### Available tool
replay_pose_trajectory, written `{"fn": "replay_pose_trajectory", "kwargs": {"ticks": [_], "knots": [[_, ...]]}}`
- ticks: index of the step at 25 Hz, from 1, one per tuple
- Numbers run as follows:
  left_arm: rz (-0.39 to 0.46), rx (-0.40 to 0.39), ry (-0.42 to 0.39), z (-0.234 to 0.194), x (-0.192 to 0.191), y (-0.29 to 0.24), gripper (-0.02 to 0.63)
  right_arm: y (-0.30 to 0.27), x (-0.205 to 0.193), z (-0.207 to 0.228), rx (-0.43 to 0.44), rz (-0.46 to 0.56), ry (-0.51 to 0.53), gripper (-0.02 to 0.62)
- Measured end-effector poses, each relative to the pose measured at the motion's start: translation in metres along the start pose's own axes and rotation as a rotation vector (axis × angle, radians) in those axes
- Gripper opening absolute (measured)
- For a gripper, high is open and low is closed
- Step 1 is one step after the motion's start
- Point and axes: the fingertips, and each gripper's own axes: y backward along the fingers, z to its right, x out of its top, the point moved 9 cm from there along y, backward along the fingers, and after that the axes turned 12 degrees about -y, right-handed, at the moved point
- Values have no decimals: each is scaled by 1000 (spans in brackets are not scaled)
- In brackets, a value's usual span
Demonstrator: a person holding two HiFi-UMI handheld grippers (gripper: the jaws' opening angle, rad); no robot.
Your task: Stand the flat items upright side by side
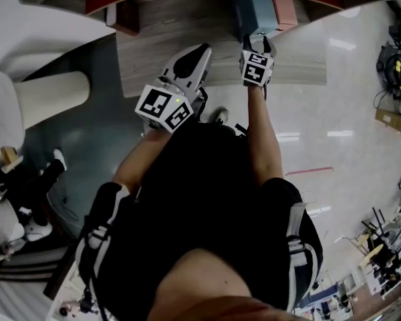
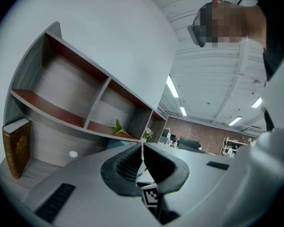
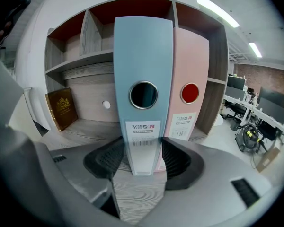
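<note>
**Desk:** Head view: right tongs meet the blue file box, upright on the shelf beside the pink file box.

**Photographer:** Left gripper view: left tongs pressed together, empty. Right gripper view: tongs pinch the blue spine low. Likely stiff, light and slick, so grip the side faces.

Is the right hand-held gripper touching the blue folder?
Touching. Right gripper view: the right hand-held gripper pinches the blue folder between both pads.

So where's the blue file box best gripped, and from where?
Probably the narrow spine, low down, from the shelf front: the blue file box stands upright, spine outward, with the pink file box close beside it.
</note>
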Motion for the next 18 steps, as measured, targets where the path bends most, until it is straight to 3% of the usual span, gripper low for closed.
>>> {"fn": "replay_pose_trajectory", "kwargs": {"ticks": [12,18], "knots": [[-3,-19,-4,6,3,2,32,17,4,3,10,16,9,298],[25,-27,-33,35,6,8,32,79,4,16,97,74,-82,215]]}}
